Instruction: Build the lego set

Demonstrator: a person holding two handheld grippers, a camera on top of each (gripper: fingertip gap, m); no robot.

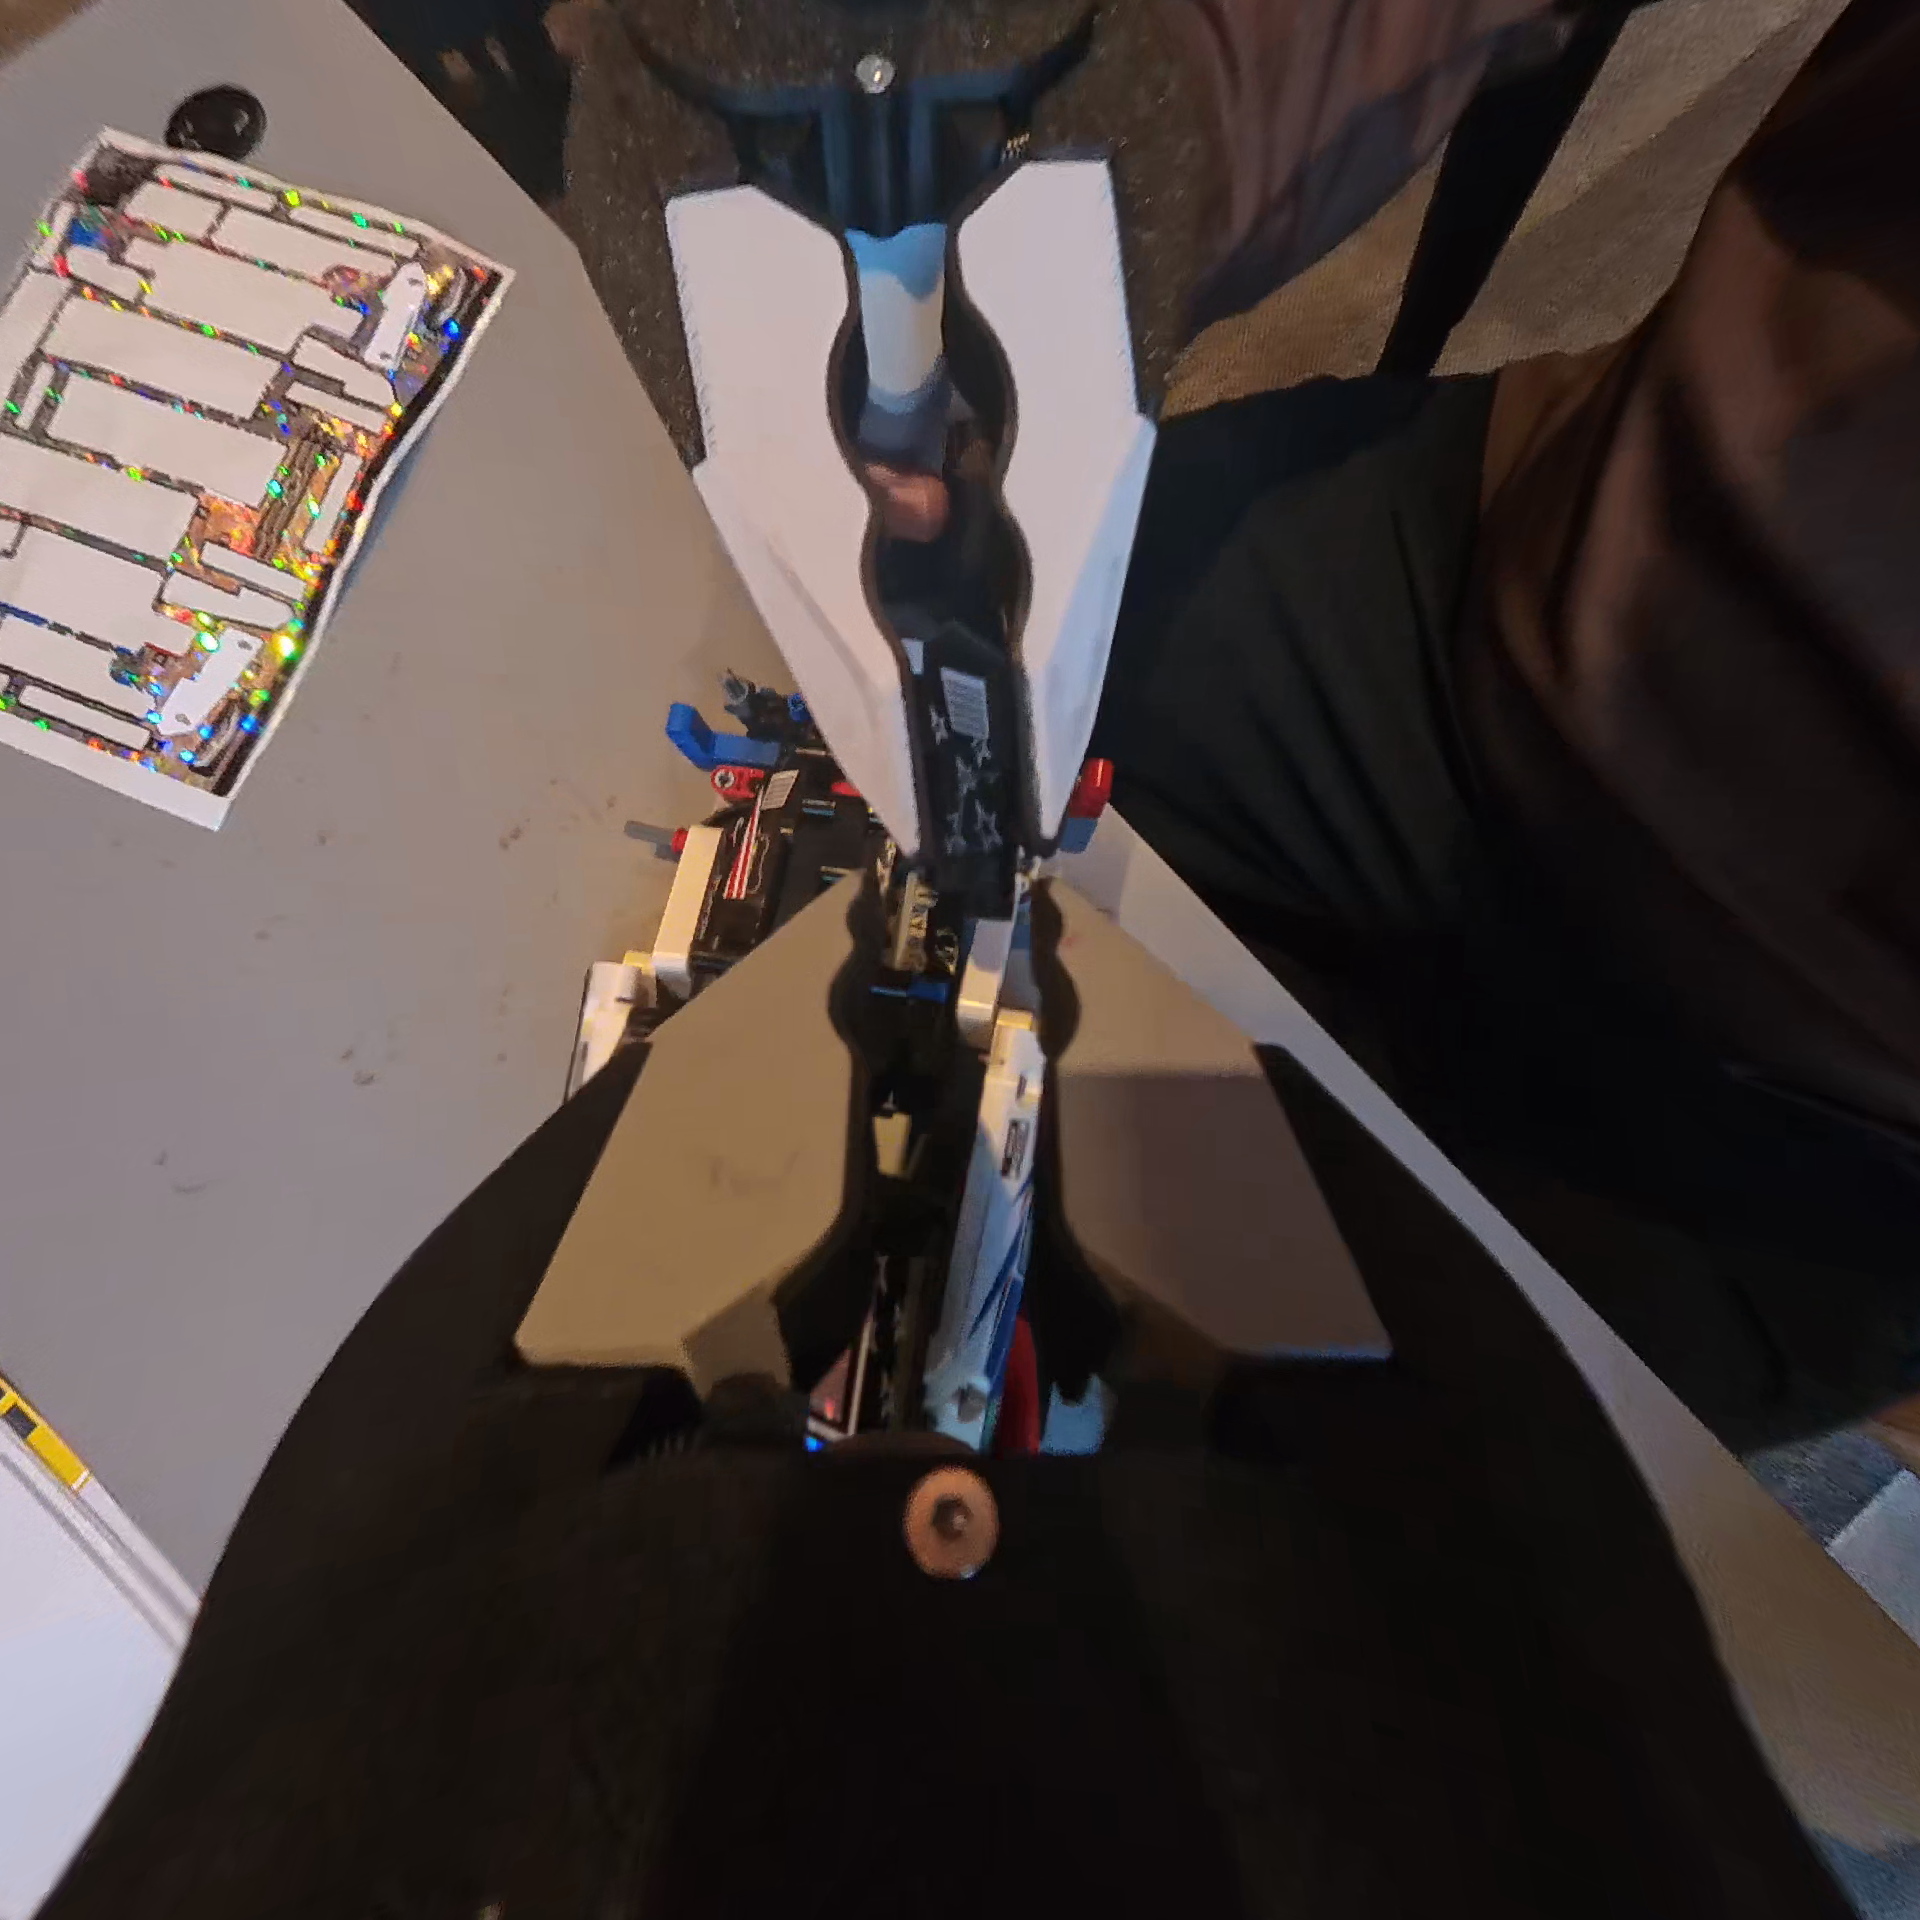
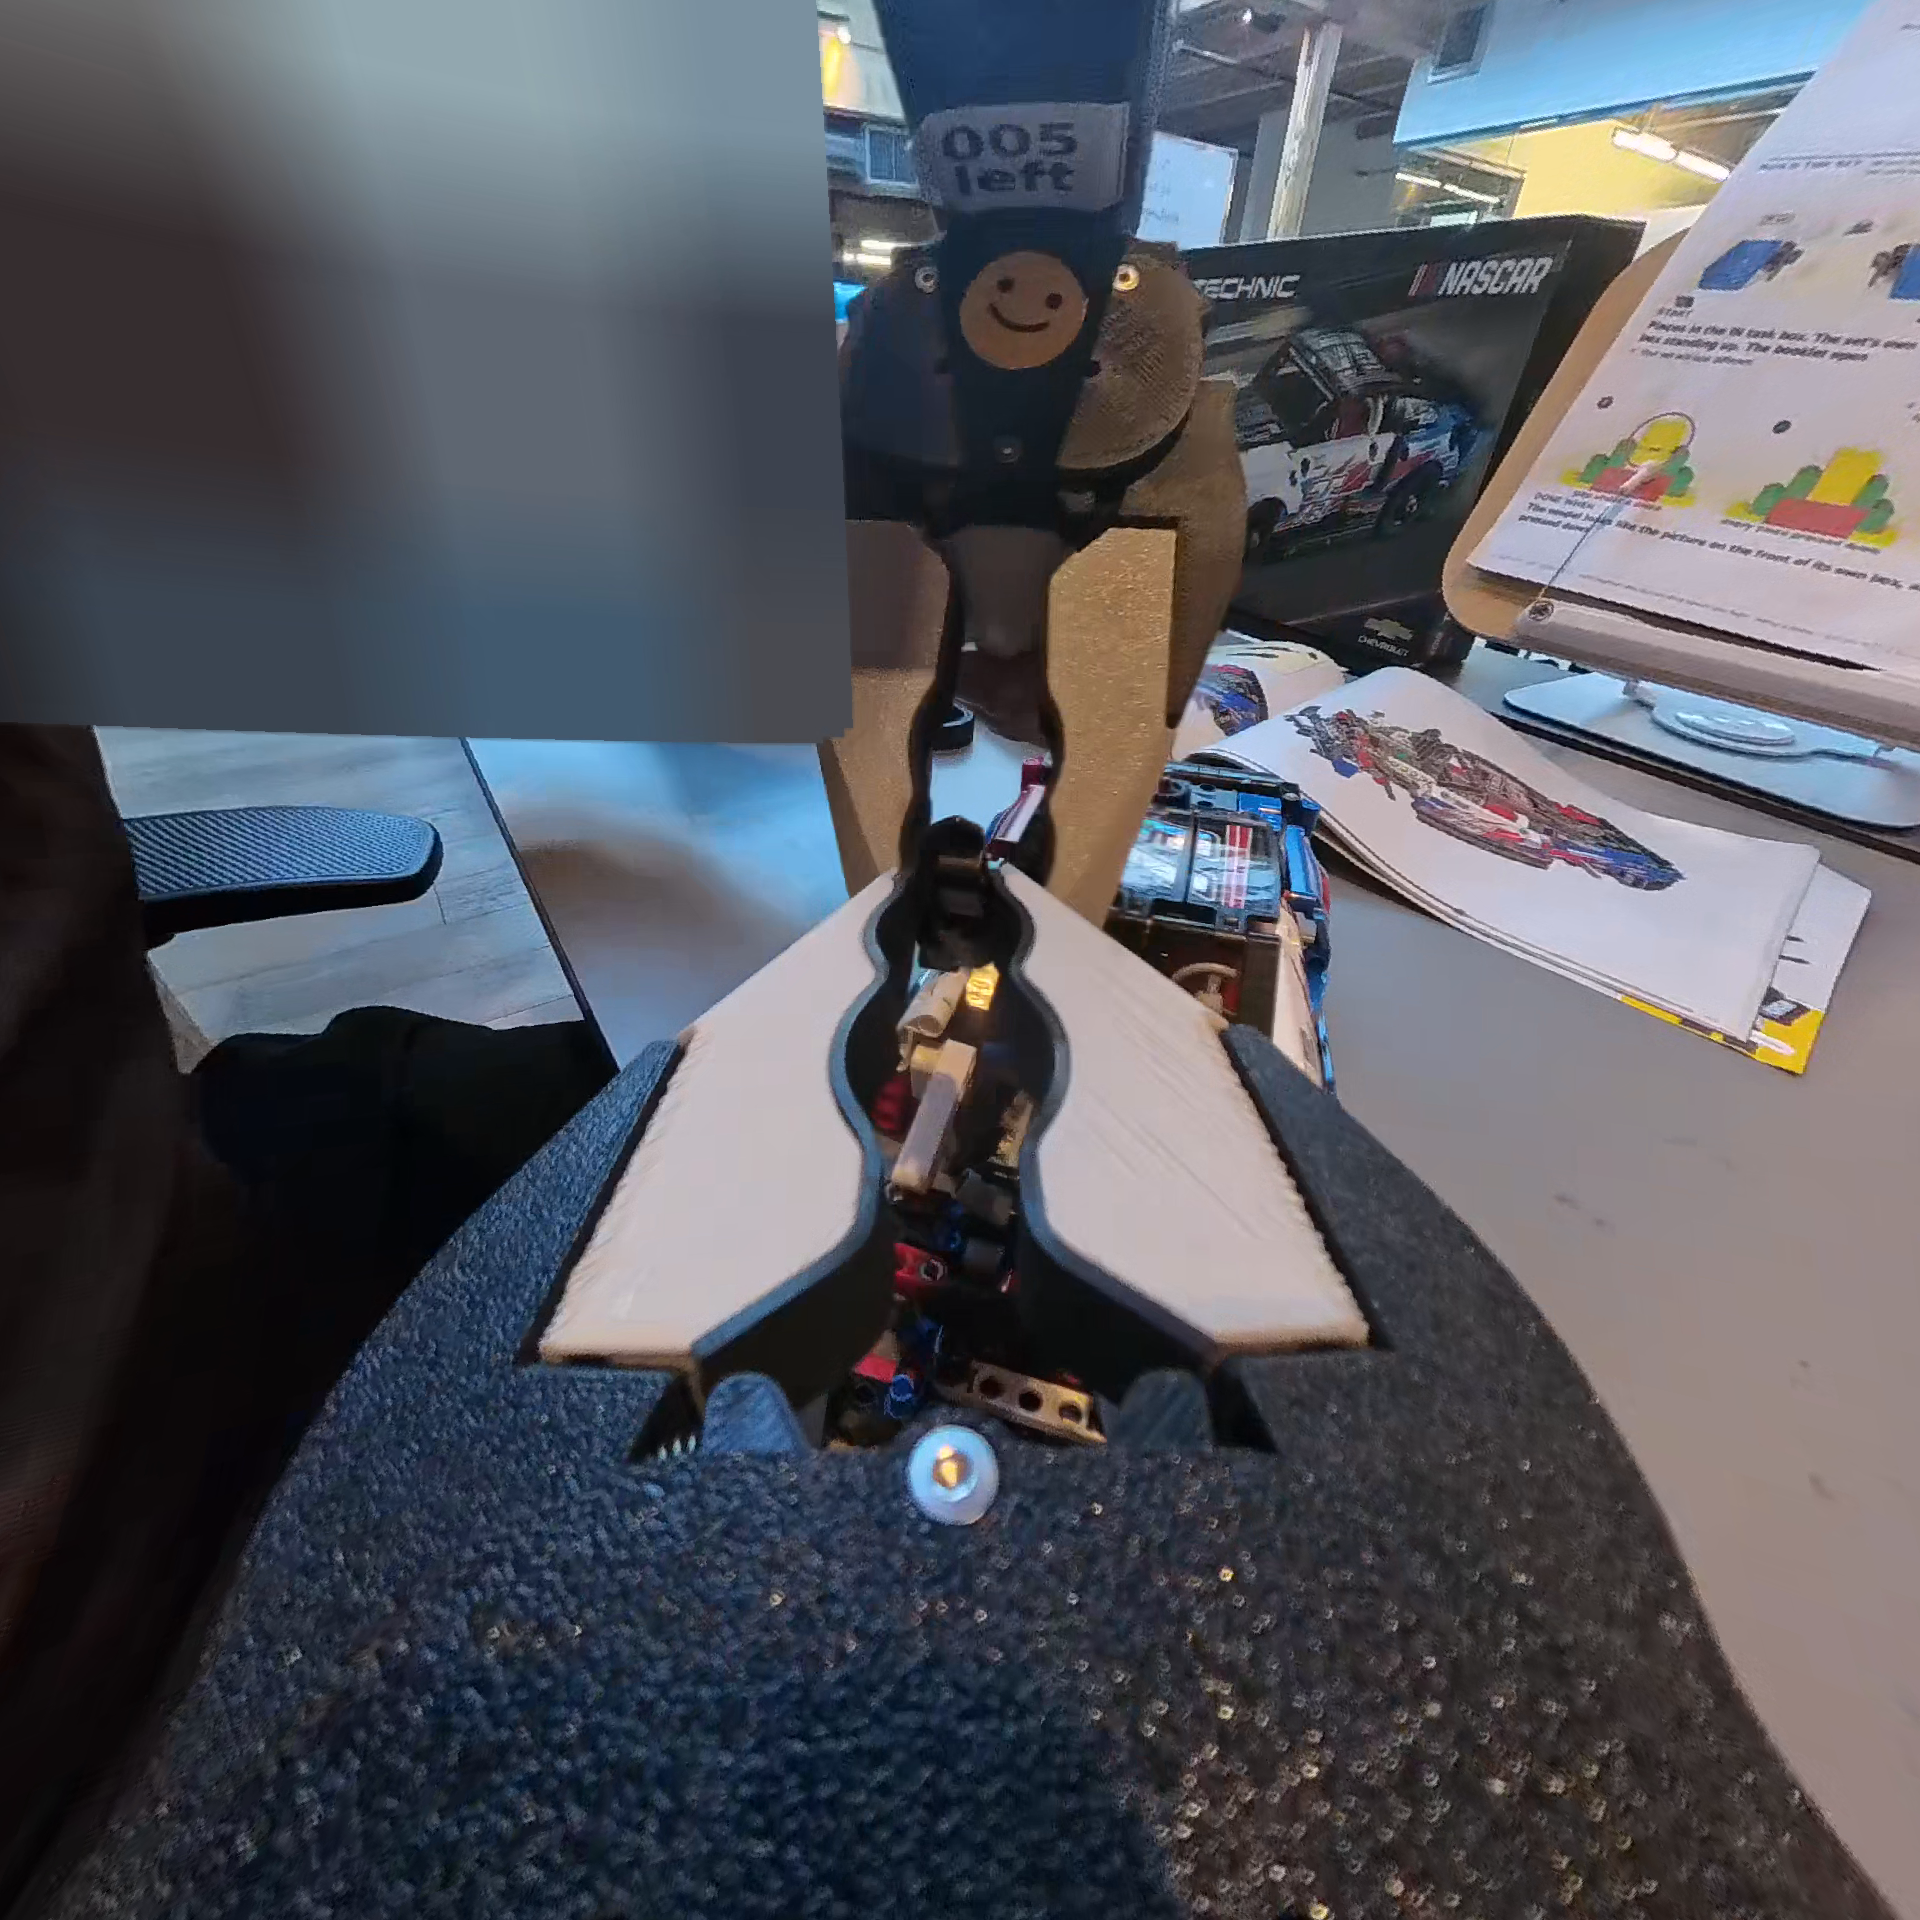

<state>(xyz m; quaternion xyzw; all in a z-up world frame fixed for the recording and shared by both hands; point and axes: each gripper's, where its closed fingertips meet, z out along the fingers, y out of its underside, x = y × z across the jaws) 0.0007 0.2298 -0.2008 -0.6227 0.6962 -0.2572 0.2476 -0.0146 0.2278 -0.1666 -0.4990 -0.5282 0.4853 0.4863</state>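
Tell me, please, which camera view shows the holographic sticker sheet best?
The left wrist view: the sticker sheet lies flat on the grey table, left of the lego car, nearly whole, with most stickers peeled off. The right wrist view does not show it at all.

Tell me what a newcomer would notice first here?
The two grippers meet tip to tip over the half-built lego car at the table's edge: the left gripper and right gripper both close on a black piece. A glittery sticker sheet lies left; an open instruction booklet lies right.
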